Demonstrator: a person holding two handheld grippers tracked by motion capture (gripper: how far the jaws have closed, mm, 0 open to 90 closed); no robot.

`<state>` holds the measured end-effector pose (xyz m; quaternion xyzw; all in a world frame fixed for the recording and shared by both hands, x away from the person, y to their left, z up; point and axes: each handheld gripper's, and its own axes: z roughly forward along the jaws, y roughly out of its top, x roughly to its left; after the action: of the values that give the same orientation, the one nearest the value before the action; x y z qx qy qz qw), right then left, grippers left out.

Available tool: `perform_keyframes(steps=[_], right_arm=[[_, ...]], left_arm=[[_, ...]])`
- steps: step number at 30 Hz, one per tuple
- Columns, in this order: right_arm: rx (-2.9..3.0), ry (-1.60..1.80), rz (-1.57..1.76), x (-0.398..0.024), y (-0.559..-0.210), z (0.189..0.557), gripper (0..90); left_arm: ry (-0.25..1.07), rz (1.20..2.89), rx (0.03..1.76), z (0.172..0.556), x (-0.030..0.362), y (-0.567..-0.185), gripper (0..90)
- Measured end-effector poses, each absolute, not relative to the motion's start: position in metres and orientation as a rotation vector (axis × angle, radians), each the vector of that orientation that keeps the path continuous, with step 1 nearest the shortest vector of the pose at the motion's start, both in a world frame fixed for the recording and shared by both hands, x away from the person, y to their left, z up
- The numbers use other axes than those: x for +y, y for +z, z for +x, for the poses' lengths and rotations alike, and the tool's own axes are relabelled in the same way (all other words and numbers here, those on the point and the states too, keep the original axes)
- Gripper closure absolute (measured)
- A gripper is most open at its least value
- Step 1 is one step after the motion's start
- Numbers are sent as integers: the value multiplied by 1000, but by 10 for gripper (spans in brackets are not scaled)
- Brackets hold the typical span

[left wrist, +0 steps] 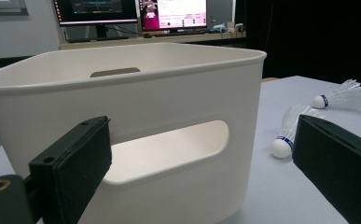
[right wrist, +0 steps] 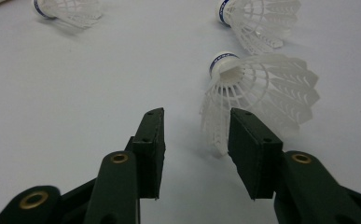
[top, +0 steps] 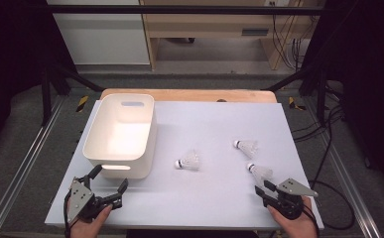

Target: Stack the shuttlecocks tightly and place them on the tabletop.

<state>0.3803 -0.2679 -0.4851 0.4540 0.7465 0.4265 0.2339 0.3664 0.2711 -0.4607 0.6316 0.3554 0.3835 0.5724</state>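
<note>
Both grippers sit near my edge of the pale grey table (top: pixel 214 198): my right gripper (top: pixel 265 190) has its jaws parted with nothing between them, just short of the nearest white feathered shuttlecock (top: pixel 260 172), and my left gripper (top: pixel 109 179) is spread wide before the white plastic bin (top: pixel 122 134). Farther out lie a second shuttlecock (top: pixel 188 161) mid-table and a third (top: pixel 246 147) beyond the nearest.

White bin (top: pixel 121 134) on the table (top: pixel 214 198); monitors (left wrist: pixel 131 14), probably, behind.
</note>
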Motion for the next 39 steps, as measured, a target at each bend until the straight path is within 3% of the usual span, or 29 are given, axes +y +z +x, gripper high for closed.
perform_keyframes(steps=[11,13,14,15,16,19,28,39], right_arm=[[2027,1110,1307,-257,-485,402,583],[2027,1100,1303,-255,-483,406,626],[2030,1081,1299,-256,-481,410,720],[2030,1081,1299,-256,-481,410,720],[2040,1073,1292,-257,-481,412,828],[2043,1082,1296,-259,-481,409,899],[2105,1131,1179,-246,-475,406,900],[2251,1176,1008,-193,-463,443,900]], left_arm=[[898,1480,836,366,272,-461,48],[900,1480,835,366,271,-461,48],[902,1483,832,366,271,-461,48],[902,1485,829,366,270,-461,48],[900,1491,828,367,269,-461,48],[901,1498,829,367,269,-462,48],[903,1498,835,366,269,-463,49],[876,1500,816,367,267,-463,32]])
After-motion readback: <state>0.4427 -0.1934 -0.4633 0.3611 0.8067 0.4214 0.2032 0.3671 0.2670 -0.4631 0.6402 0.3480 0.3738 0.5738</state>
